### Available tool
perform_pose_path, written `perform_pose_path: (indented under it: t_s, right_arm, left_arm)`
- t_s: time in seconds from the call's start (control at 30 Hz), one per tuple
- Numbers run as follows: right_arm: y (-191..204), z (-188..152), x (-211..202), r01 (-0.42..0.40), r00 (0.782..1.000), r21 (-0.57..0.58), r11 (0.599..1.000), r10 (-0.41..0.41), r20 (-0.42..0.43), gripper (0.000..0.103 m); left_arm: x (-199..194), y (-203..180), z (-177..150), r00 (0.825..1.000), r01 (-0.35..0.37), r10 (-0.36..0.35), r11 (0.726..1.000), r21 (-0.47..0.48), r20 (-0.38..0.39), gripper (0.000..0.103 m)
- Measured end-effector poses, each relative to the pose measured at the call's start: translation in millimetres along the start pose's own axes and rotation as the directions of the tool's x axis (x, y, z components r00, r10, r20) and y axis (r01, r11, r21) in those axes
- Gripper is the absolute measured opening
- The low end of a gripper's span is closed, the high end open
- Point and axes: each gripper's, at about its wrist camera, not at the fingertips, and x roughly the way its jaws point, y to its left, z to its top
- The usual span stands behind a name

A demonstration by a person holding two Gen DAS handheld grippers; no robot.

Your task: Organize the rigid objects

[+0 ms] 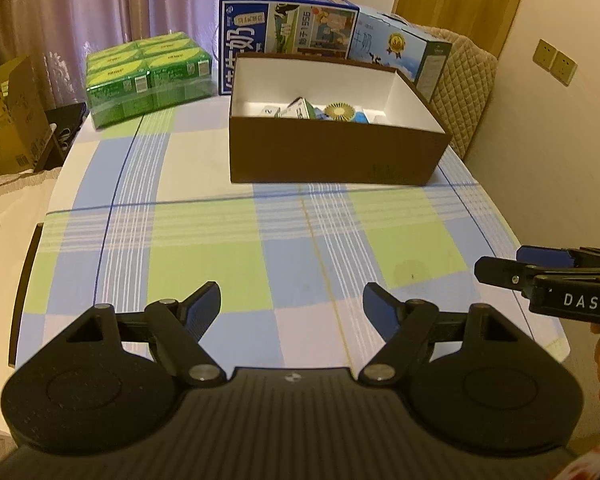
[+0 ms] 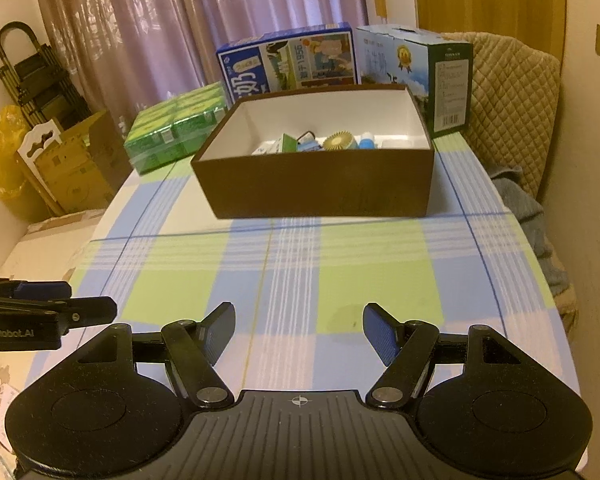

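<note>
A brown open box (image 1: 332,156) (image 2: 320,188) with white inner walls stands on the checked tablecloth (image 1: 260,248) (image 2: 340,264). Inside lie several small items: a round gold fan (image 1: 339,111) (image 2: 337,141), small cartons (image 1: 298,110) (image 2: 284,144) and a blue-capped item (image 2: 366,143). My left gripper (image 1: 292,304) is open and empty above the near part of the table. My right gripper (image 2: 299,326) is open and empty too; it also shows in the left wrist view (image 1: 500,264) at the right edge. The left gripper shows at the left edge of the right wrist view (image 2: 80,300).
Behind the box stand a blue milk carton case (image 1: 284,40) (image 2: 288,60), a light blue case (image 1: 400,52) (image 2: 420,68) and a green shrink-wrapped pack (image 1: 148,76) (image 2: 176,132). A quilted chair (image 1: 464,80) (image 2: 512,100) is at right. Cardboard boxes (image 1: 8,120) (image 2: 80,160) stand left.
</note>
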Motion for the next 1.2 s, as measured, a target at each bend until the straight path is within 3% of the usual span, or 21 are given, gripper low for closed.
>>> perform_pose_path:
  t_s: [0.5,1.2]
  right_arm:
    - [35.7,-34.9,-7.6,0.011,0.999,0.008,1.0,-0.011,-0.047,0.068]
    - [54.8,-44.5,-9.2,0.001,0.998,-0.015,1.0,-0.002,-0.056,0.068]
  left_arm:
    - [-11.9,16.0,-29.5,0.999,0.03,-0.03,0.999,0.031,-0.021,0.073]
    - [-24.6,21.4,-45.8,1.0,0.03,-0.029,0.999,0.032,-0.01,0.073]
